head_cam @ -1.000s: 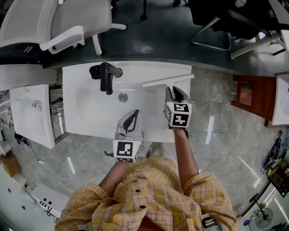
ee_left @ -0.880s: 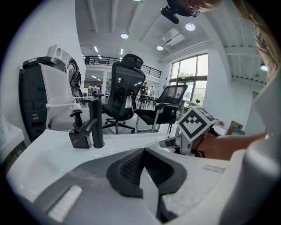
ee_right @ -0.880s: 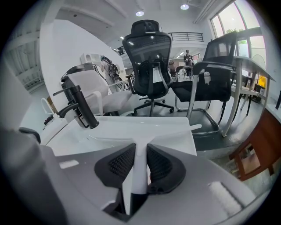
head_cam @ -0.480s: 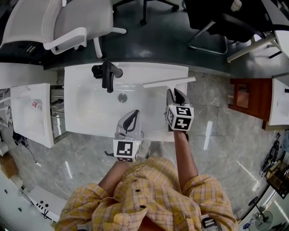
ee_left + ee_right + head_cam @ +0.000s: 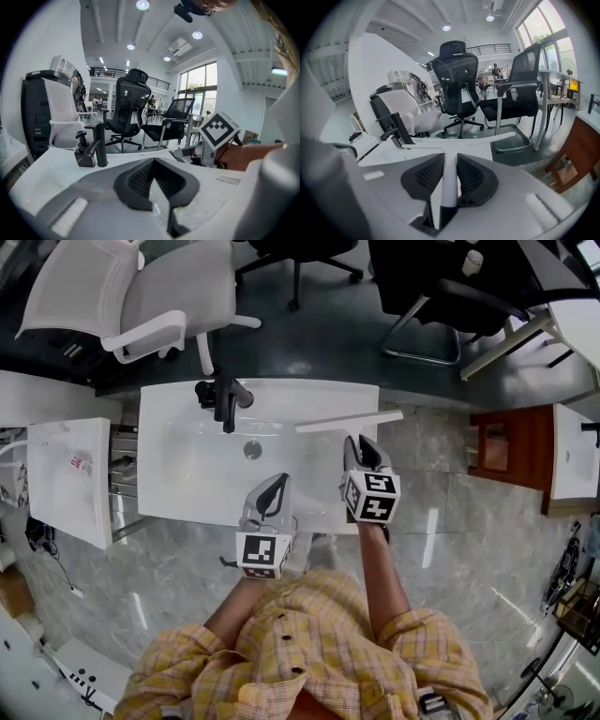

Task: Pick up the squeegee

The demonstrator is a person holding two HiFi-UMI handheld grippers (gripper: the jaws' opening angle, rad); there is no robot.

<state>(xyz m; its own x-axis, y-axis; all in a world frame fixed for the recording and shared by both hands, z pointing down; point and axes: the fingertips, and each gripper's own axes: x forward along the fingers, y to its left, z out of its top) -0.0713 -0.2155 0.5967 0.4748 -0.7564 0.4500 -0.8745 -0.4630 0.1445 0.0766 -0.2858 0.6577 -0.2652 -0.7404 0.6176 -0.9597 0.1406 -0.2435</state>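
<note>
The white squeegee (image 5: 349, 421) is a T shape with a long flat blade, held up over the right part of the white sink basin (image 5: 187, 493). My right gripper (image 5: 365, 445) is shut on the squeegee handle (image 5: 449, 173), which runs between the two black pads, while the blade (image 5: 454, 141) lies crosswise ahead of the jaws. My left gripper (image 5: 274, 491) hovers over the basin's near edge, its black pads together with nothing between them. In the left gripper view the right gripper's marker cube (image 5: 219, 130) shows to the right.
A black tap (image 5: 222, 397) stands at the basin's far left side, seen too as the tap (image 5: 96, 147) and the tap (image 5: 396, 129). White and black office chairs (image 5: 141, 296) stand beyond the counter. A white cabinet (image 5: 66, 474) sits left, a wooden stand (image 5: 497, 446) right.
The right gripper has lifted with the squeegee, so the blade now hangs above the counter. The left gripper has risen slightly. The head view has shifted, showing more floor beyond the sink.
</note>
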